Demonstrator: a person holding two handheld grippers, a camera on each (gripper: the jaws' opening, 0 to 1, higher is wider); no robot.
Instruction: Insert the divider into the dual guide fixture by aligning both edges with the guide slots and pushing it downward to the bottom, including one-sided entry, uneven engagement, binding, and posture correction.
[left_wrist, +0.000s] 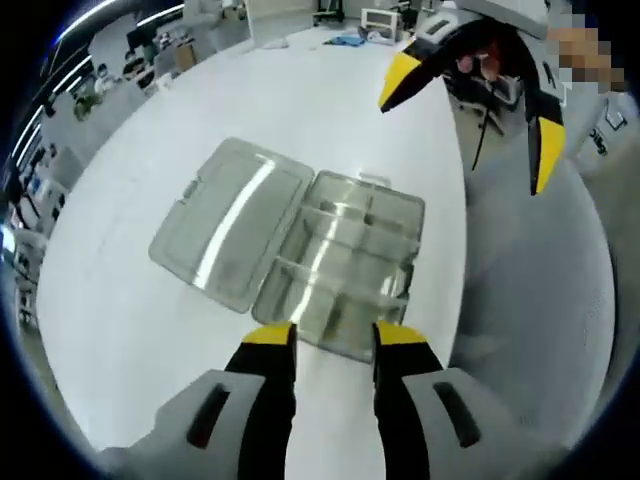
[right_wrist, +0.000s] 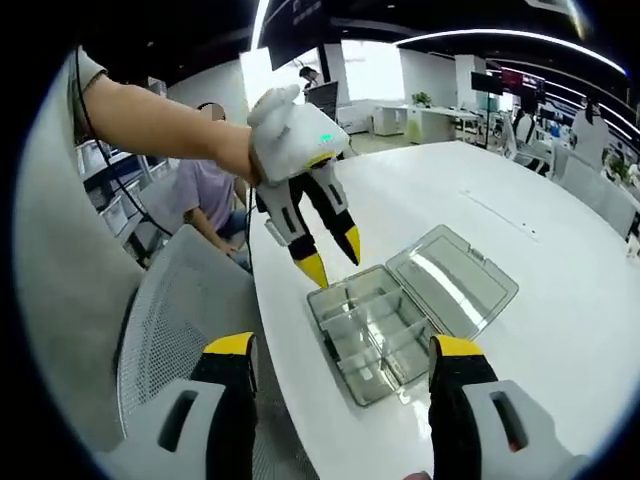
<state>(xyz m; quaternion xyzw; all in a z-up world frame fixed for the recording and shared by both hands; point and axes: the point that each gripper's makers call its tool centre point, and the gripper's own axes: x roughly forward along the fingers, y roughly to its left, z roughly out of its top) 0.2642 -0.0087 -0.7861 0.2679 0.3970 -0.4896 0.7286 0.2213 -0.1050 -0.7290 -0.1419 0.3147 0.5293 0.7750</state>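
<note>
While both grippers hover over the open box, no divider is in hand yet.

Clear plastic box (left_wrist: 345, 270) lies on the white table (left_wrist: 150, 330), hinged lid (left_wrist: 232, 222) folded flat beside the compartmented tray. Clear partitions show inside the tray; which one is the loose divider, cannot tell. Left gripper (left_wrist: 333, 338) has jaws moderately apart, empty, tips just above the tray's near edge. Right gripper (right_wrist: 343, 352) has jaws spread wide, empty, framing the box from above. In the right gripper view the left gripper (right_wrist: 330, 255) hangs over the tray's far end, a mesh chair (right_wrist: 170, 320) beside the table. Judged step: approach, before pickup. Next move calls for locating and pinching the divider, then squaring both its edges to the guide slots.
</note>
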